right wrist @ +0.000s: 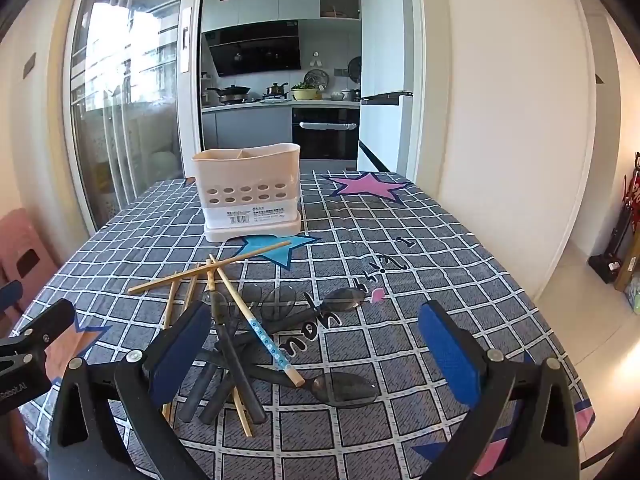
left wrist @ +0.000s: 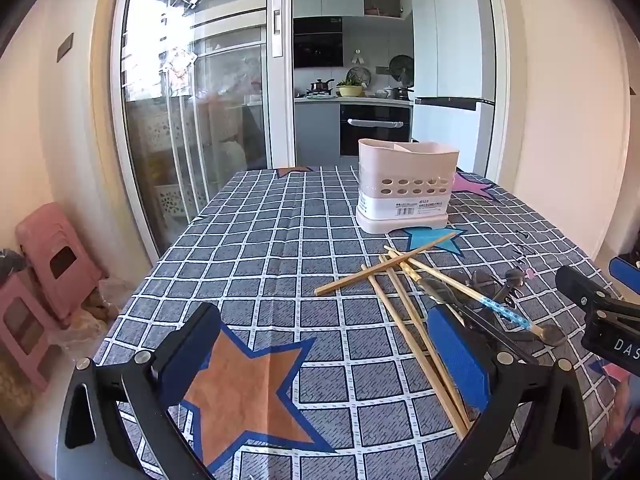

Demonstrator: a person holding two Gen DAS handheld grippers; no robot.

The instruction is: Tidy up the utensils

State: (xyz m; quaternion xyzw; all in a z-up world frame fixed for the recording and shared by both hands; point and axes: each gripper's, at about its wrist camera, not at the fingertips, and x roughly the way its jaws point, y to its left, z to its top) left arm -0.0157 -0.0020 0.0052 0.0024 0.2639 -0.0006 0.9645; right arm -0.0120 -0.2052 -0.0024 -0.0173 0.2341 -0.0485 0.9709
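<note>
A pale pink utensil holder [left wrist: 406, 184] with two compartments stands at the table's far side, empty as far as I see; it also shows in the right wrist view [right wrist: 248, 192]. Several wooden chopsticks [left wrist: 400, 276] lie crossed in front of it, mixed with dark grey spoons [right wrist: 340, 388] and one chopstick with a blue patterned end [right wrist: 264, 336]. My left gripper [left wrist: 320, 352] is open and empty, left of the pile. My right gripper [right wrist: 316, 352] is open and empty, just above the pile's near end.
The table has a grey checked cloth [left wrist: 260, 248] with star prints. Pink stools [left wrist: 48, 276] stand by the wall on the left. A glass sliding door [left wrist: 192, 92] and a kitchen lie beyond the table. The right gripper shows in the left wrist view [left wrist: 600, 312].
</note>
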